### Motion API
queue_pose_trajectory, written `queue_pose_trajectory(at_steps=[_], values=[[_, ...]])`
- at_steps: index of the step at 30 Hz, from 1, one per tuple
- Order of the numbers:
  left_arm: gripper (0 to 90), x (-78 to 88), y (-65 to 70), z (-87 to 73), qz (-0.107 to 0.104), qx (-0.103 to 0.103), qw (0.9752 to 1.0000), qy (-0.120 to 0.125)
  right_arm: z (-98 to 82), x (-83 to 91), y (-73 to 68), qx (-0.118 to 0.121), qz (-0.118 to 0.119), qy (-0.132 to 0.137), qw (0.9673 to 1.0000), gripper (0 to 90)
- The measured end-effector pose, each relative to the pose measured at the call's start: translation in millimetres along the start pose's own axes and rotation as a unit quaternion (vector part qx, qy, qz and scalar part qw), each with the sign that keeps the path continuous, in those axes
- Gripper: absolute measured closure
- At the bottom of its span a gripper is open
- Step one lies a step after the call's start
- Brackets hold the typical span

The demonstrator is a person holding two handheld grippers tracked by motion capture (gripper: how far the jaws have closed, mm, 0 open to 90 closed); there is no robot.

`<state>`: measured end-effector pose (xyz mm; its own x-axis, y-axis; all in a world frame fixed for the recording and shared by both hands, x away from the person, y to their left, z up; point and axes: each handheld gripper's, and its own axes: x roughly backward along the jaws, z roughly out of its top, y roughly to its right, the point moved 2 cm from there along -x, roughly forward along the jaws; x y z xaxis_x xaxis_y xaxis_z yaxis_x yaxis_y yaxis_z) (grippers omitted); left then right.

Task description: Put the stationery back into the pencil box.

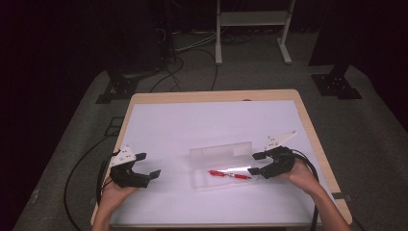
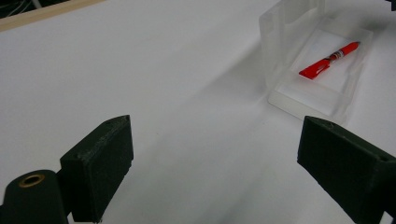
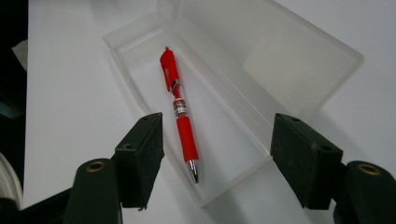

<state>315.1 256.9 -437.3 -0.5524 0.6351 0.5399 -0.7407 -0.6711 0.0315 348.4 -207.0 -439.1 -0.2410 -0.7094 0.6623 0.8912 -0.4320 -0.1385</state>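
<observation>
Your red pen lies flat on the floor of the clear plastic pencil case, clip end toward your left, metal tip toward your right. So the pen is in, and that part looks done. The case itself is open, with its lid standing up along the far side.

Your right gripper sits at the right end of the case, jaws spread wide and holding nothing. In the right gripper view the pen tip lies between the two pads, but neither pad touches the pen or the case wall.

Your left gripper rests on the white table cover, well apart from the left end of the case. It is also wide open and empty. From the left gripper view the case sits ahead and off to one side, with the pen plain to see inside it.

What seems left, if you are packing the pen away, is to bring the lid down and press it shut. That likely wants one gripper steadying the base while the other tips the lid over. Neither is on the case yet, so that step is not begun.
</observation>
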Motion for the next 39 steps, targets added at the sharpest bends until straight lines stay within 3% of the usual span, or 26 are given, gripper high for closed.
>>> queue_pose_trajectory(at_steps=[12,28,32,39], values=[[10.0,-1.0,1.1,0.2,-0.002,-0.001,1.0000,-0.001,-20.3,19.6,2.8,-0.020,-0.026,0.011,0.9994,33.7],[9.9,-0.5,2.2,0.2,-0.003,-0.004,1.0000,0.000,-45.6,37.1,2.8,-0.038,-0.047,0.006,0.9981,33.8],[10.0,-0.1,2.2,0.2,-0.002,-0.002,1.0000,0.002,-56.4,41.2,3.0,-0.045,-0.052,0.001,0.9976,33.7],[9.8,-1.5,3.9,2.9,-0.004,-0.005,1.0000,0.005,-84.1,55.3,-4.1,-0.076,-0.067,0.020,0.9946,32.7]])
